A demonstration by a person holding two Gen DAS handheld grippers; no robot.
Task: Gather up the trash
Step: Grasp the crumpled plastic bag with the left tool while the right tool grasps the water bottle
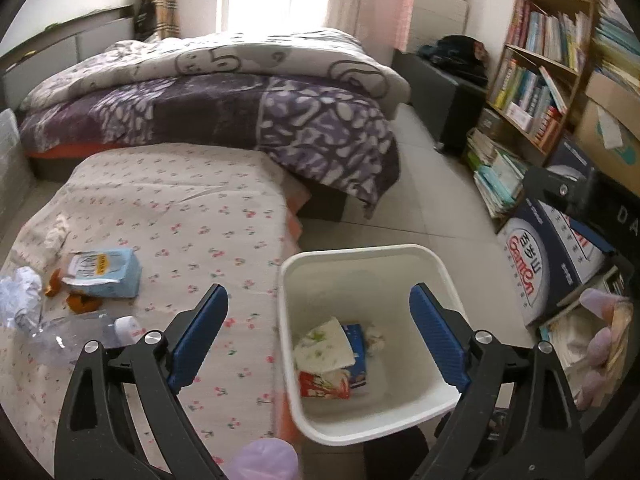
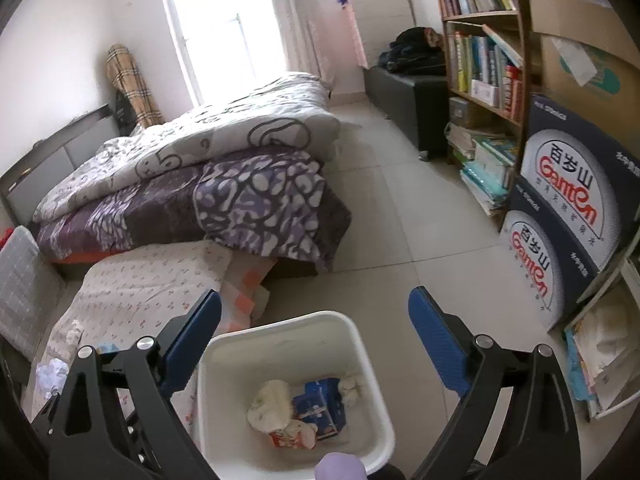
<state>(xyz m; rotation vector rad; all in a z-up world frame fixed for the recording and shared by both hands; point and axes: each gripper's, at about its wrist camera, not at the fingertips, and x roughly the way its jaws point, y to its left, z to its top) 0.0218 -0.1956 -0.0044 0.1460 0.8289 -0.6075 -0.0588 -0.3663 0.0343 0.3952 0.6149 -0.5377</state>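
In the left wrist view, a clear plastic bottle point(image 1: 76, 334) at eight o'clock is partly covered by the left gripper's arm, and crumpled plastic point(image 1: 18, 292) runs off the nine o'clock edge. In the white bin point(image 1: 362, 258), a blue carton point(image 1: 358, 354) lies half under a paper wrapper point(image 1: 324, 346).

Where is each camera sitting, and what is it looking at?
Left wrist view: sits on the left gripper, looking down at the flowered sheet and white plastic bin; its open blue-padded jaws and a lilac-gloved hand show.
Right wrist view: sits on the right gripper, looking down over the white plastic bin toward the floor and bookshelf; its open jaws show.
Both share the bin with trash inside, the purple quilt and the window.
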